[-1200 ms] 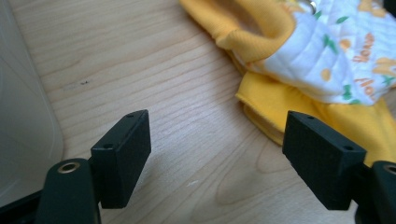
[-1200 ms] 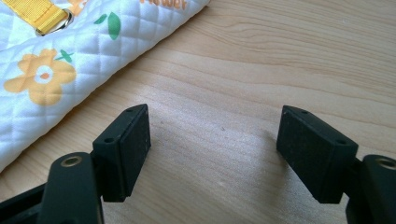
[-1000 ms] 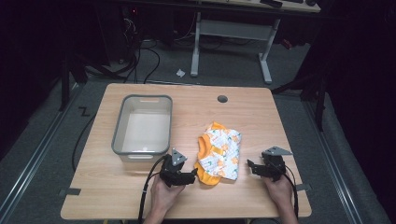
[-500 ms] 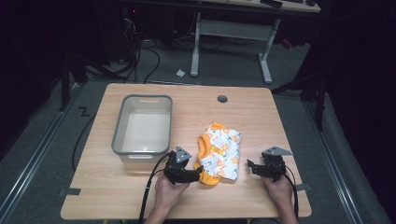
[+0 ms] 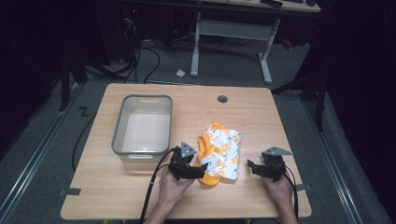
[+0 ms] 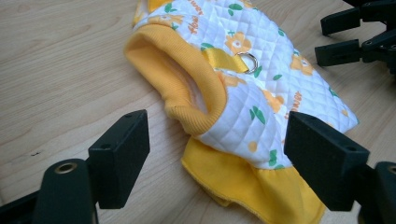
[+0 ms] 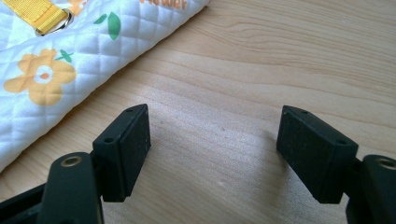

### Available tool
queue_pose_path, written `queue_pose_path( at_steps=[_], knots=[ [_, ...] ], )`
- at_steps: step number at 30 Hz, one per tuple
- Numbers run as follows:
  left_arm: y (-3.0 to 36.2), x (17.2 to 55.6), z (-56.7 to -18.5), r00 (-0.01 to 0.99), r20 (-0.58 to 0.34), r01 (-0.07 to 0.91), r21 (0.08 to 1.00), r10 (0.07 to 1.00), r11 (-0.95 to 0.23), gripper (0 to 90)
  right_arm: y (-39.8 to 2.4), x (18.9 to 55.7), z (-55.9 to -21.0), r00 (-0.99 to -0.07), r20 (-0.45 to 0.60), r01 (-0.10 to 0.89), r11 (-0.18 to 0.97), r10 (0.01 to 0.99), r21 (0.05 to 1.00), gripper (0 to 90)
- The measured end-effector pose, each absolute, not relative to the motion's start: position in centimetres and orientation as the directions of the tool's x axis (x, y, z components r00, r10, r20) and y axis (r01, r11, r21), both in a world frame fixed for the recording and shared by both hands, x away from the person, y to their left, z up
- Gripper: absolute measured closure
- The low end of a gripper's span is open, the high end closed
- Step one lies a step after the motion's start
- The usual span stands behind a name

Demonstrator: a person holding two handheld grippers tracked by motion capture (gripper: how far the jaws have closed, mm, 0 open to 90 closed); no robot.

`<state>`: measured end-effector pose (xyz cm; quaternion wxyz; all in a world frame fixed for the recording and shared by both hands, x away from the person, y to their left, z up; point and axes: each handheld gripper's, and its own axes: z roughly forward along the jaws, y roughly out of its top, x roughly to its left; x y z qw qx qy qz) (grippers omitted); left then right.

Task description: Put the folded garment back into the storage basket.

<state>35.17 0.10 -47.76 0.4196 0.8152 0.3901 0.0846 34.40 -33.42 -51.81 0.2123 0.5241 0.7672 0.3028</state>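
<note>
My left claw [image 6: 215, 158] gapes wide around the little quilted garment's [image 6: 243, 88] yellow hem, gripping nothing. My right claw [image 7: 215, 154] hangs wide open over bare surface [image 7: 280, 56] beside it.

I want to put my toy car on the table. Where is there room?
The widest bare wood lies along the table's back edge, past the grey bin and around the small round hole. The front left corner, before the bin, is free too. It is crowded at the front middle, where the left gripper and right gripper flank the little flowered vest.
</note>
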Motion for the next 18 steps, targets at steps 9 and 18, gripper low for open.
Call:
queue_pose_path(
  at_steps=[9,18],
  knots=[
    [-0.8,36.3,-47.2,0.690,-0.195,0.566,0.746,0.697,-0.351,21.2,-33.4,34.4,-51.8,-0.359,-0.009,0.677,0.266,0.933,0.686,26.3],
    [-1.3,37.8,-47.3,0.689,-0.244,0.600,0.721,0.683,-0.347,20.6,-33.4,34.4,-51.8,-0.357,-0.008,0.676,0.265,0.934,0.687,26.6]
  ],
)
